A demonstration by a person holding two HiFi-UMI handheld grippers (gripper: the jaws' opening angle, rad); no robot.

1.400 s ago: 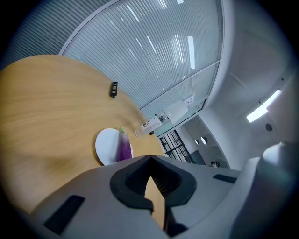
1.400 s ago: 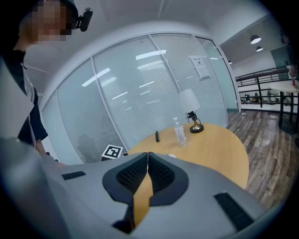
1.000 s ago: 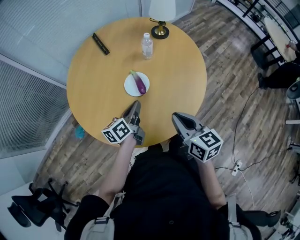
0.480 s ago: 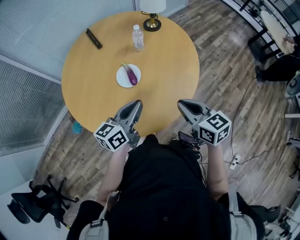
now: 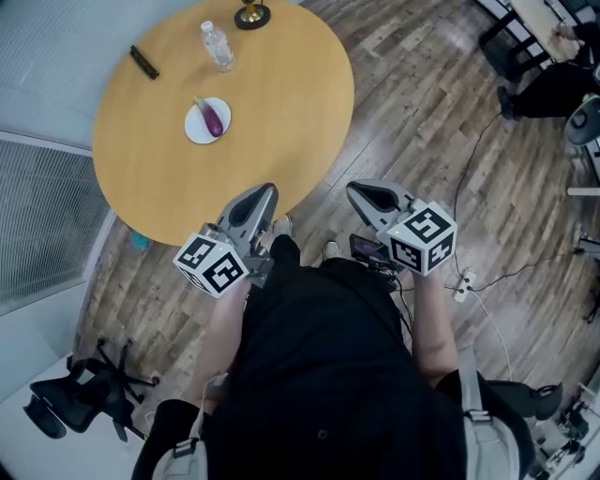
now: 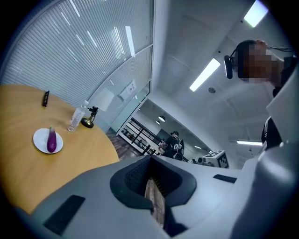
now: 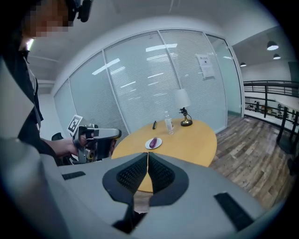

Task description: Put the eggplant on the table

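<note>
A purple eggplant (image 5: pixel 214 118) lies on a small white plate (image 5: pixel 198 128) on the round wooden table (image 5: pixel 272 103). In the head view both grippers hang off the near table edge, well short of the plate. My left gripper (image 5: pixel 263 194) is shut and holds nothing. My right gripper (image 5: pixel 358 191) also has its pads together with nothing between them. The left gripper view shows the eggplant (image 6: pixel 51 140) far off at the left. In the right gripper view the eggplant (image 7: pixel 153 142) sits ahead past my right gripper (image 7: pixel 147 158), and the left gripper (image 7: pixel 99 136) shows at the left.
On the table's far side stand a clear water bottle (image 5: pixel 217 45), a lamp base (image 5: pixel 251 13) and a black remote (image 5: pixel 143 62). Wooden floor surrounds the table. An office chair (image 5: pixel 66 403) stands at lower left; a cable and power strip (image 5: pixel 459 286) lie at right.
The person has backed away from the table. Both grippers have come off the table's edge, and the table has slid up and left in the head view. Both stay shut.
</note>
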